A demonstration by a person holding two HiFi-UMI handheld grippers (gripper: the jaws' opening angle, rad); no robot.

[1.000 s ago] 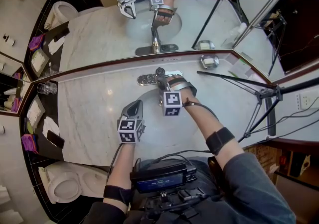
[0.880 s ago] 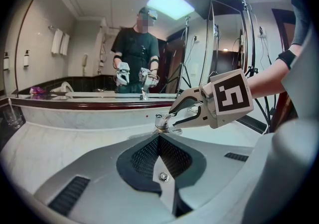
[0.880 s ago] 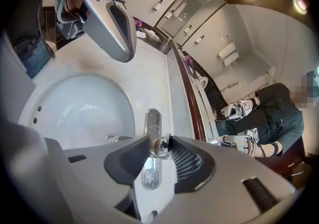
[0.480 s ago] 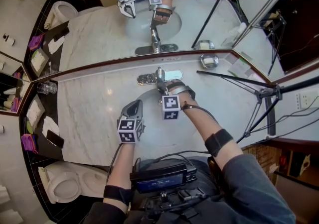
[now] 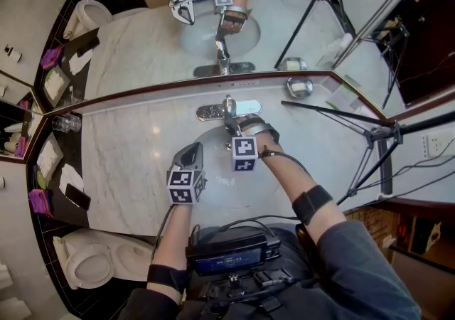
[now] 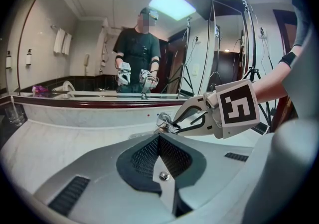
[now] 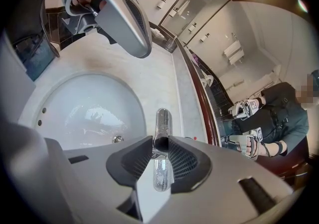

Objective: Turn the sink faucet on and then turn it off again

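Behind everything runs the wall mirror [image 5: 142, 48], and beneath it lies the marble countertop [image 5: 128, 148] with the white oval sink basin [image 7: 75, 103] set into it. To the right of the basin stands a dark tripod [image 5: 377, 137], with one leg stretched over the counter's corner. Well off to the basin's left, below counter level, sits a white toilet [image 5: 92, 262]. Just left of the basin the left gripper [image 5: 193, 151] hovers over bare marble. Its jaws are pressed together with nothing between them. Above the basin's back rim the right gripper [image 7: 160, 143] points steeply down. Its jaws have just been closing, and their pads now clamp the chrome faucet lever [image 7: 162, 118] from both sides. The faucet [image 5: 229, 107] rises from a chrome base plate [image 5: 247, 107] on the strip of counter between the basin and the mirror. Behind the basin and to its right, close to the mirror, rests a small metal soap dish [image 5: 298, 87]. Far to the basin's left, at the counter's end, stands a clear glass tumbler [image 5: 66, 125].
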